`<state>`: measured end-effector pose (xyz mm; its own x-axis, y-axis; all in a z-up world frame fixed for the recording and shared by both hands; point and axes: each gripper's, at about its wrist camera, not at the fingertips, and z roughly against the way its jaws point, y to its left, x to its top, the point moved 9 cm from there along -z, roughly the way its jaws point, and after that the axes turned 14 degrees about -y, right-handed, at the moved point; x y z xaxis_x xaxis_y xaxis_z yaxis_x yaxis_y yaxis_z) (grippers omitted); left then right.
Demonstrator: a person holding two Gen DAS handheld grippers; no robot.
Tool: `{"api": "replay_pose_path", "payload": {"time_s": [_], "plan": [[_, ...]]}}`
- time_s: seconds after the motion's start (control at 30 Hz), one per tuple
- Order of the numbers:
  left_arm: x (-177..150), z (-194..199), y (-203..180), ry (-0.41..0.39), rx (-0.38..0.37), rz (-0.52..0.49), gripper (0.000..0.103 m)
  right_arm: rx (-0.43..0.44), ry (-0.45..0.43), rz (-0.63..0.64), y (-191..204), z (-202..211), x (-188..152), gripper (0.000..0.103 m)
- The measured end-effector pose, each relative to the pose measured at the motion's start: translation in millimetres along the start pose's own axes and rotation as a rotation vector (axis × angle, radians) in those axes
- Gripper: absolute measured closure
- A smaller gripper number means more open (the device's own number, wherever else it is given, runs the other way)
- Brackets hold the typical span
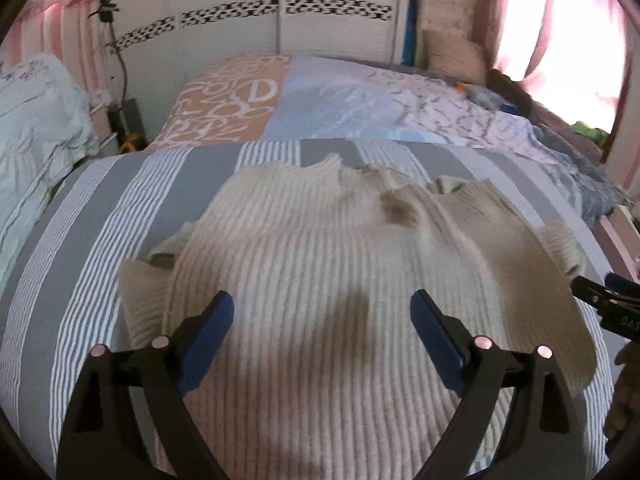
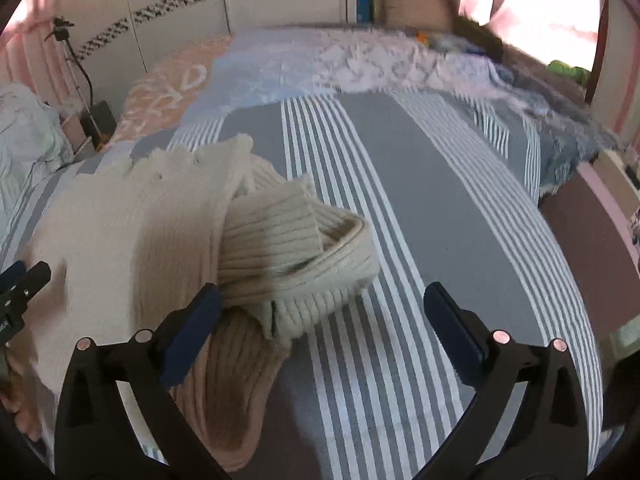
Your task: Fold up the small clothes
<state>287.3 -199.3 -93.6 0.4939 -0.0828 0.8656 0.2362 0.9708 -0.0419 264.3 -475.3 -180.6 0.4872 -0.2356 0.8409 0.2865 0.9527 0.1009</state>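
Left gripper (image 1: 322,312) wide, empty over cream sweater (image 1: 320,248) | right gripper (image 2: 322,308) wide, sleeve (image 2: 296,248) apparently untouched | striped bedspread (image 2: 420,200) beneath

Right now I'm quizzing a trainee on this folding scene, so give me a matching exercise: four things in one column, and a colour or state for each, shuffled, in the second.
Column one:
1. sweater
2. bedcover
3. left gripper
4. curtain

Column two:
A. grey with white stripes
B. pink, lit from behind
C. cream ribbed knit, lying on the bed
D. open, holding nothing

Pairs: 1-C, 2-A, 3-D, 4-B
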Motion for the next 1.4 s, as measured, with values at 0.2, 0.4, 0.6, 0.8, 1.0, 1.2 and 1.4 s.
{"api": "replay_pose_path", "payload": {"time_s": [0.2, 0.4, 0.6, 0.8, 1.0, 1.2, 1.4], "plan": [[8.4, 12.1, 15.3, -0.070, -0.007, 0.058, 0.002, 0.026, -0.064, -0.031, -10.7, 11.1, 8.4, 0.003], [16.4, 14.3, 14.7, -0.056, 0.017, 0.035, 0.002, 0.056, -0.026, -0.035, -9.9, 4.7, 6.5, 0.003], [15.8, 9.9, 7.8, -0.043, -0.004, 0.019, 0.002, 0.088, -0.006, -0.043, -1.7, -4.5, 2.2, 0.003], [10.4, 0.3, 0.0, -0.017, -0.001, 0.016, 0.002, 0.116, 0.001, -0.078, -0.1, -13.3, 1.9, 0.003], [8.2, -13.1, -2.4, -0.009, 0.005, 0.002, 0.002, 0.153, 0.031, -0.074, 10.4, -28.9, 0.3, 0.003], [-0.8, -25.9, -2.7, 0.024, -0.006, -0.003, 0.002, 0.209, 0.036, -0.139, 11.0, -25.2, 5.9, 0.003], [3.0, -24.8, -1.5, 0.011, -0.019, 0.010, 0.002, 0.208, 0.046, -0.088, 19.6, -19.4, 13.3, 0.003]]}}
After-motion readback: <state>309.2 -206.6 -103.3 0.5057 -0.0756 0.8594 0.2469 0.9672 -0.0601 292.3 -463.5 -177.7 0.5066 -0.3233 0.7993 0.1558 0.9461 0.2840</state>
